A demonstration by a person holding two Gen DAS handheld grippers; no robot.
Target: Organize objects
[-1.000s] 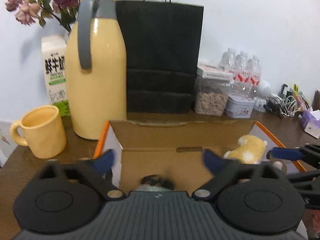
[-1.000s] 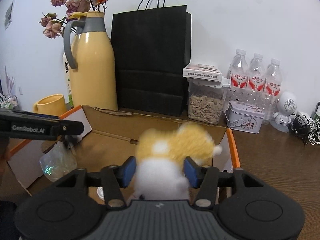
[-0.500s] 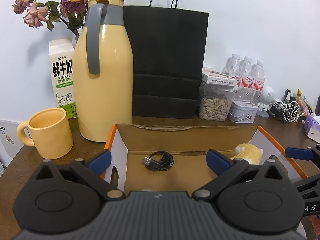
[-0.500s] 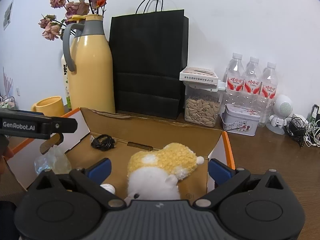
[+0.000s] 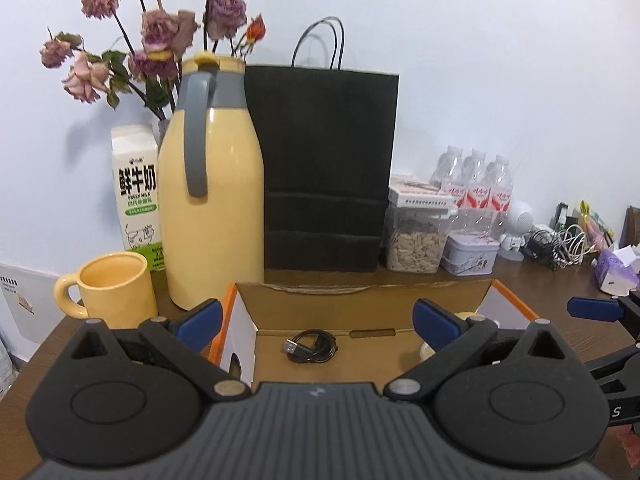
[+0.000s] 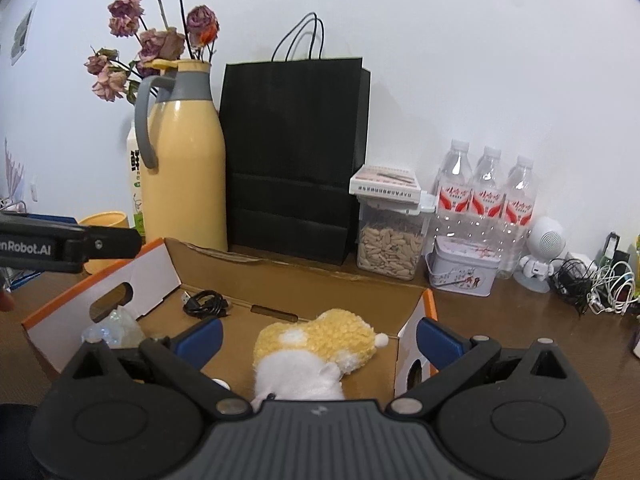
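An open cardboard box (image 5: 360,292) (image 6: 320,280) with orange-edged flaps sits on the wooden desk. Inside lie a coiled black USB cable (image 5: 312,350) (image 6: 206,303), a yellow and white plush toy (image 6: 316,346), and a crumpled clear plastic bag (image 6: 116,326) at the left. In the left wrist view only a bit of the plush toy (image 5: 464,316) shows behind a finger. My left gripper (image 5: 316,324) is open and empty above the box's near edge. My right gripper (image 6: 316,338) is open, raised above the plush, not touching it.
Behind the box stand a yellow thermos (image 5: 212,208), a black paper bag (image 5: 326,168), a milk carton (image 5: 138,188), a yellow mug (image 5: 112,288), a seed jar (image 6: 390,240), a small tin (image 6: 464,272), water bottles (image 6: 486,196) and tangled cables (image 6: 600,284).
My right gripper opened and let go of the plush toy, which now lies in the box. My left gripper released the cable into the box. Both grippers rose and drew back.
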